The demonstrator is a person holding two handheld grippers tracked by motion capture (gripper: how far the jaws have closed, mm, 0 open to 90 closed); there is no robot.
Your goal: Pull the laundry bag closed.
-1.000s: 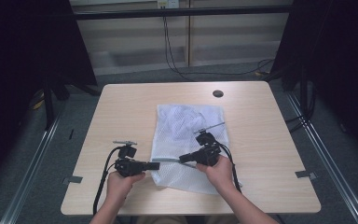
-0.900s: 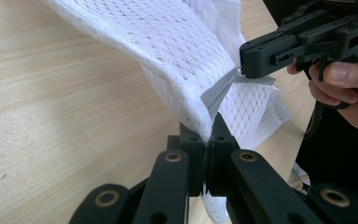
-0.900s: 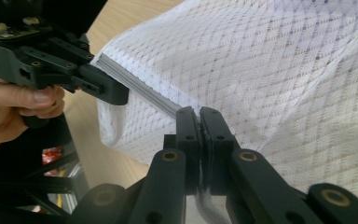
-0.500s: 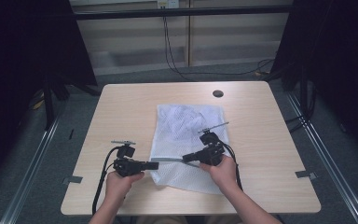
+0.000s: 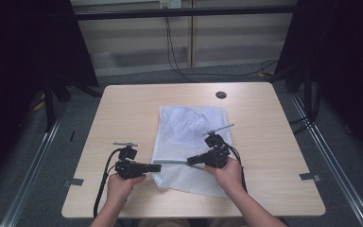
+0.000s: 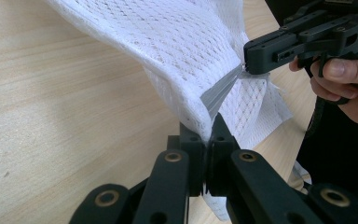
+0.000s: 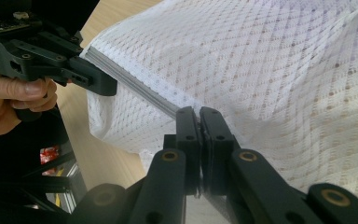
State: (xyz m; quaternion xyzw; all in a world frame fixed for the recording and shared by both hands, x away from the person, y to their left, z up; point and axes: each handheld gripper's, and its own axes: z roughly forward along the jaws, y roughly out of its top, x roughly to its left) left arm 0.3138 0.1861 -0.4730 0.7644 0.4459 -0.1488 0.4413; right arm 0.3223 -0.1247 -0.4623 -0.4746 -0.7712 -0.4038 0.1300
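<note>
A white mesh cloth [image 5: 192,127] lies on the wooden table [image 5: 123,113], its near left part lifted. A grey edge strip [image 5: 172,162] of the cloth runs taut between the two grippers. My left gripper [image 5: 157,167] is shut on the strip's left end, and my right gripper [image 5: 191,160] is shut on its right end. In the left gripper view the left gripper [image 6: 209,135] pinches the strip [image 6: 221,88] under the mesh [image 6: 182,42], with the right gripper [image 6: 248,63] beyond. The right gripper view has the right gripper [image 7: 198,114] on the strip [image 7: 135,84] and the left gripper [image 7: 109,86] farther off.
A dark round grommet [image 5: 221,94] sits near the table's far edge. Cables trail from both grippers toward the near edge. Bare tabletop lies left and right of the cloth. Dark stands and floor rails flank the table.
My right gripper has edged slightly to the right, drawing the grey strip a little longer. The left hand has kept still.
</note>
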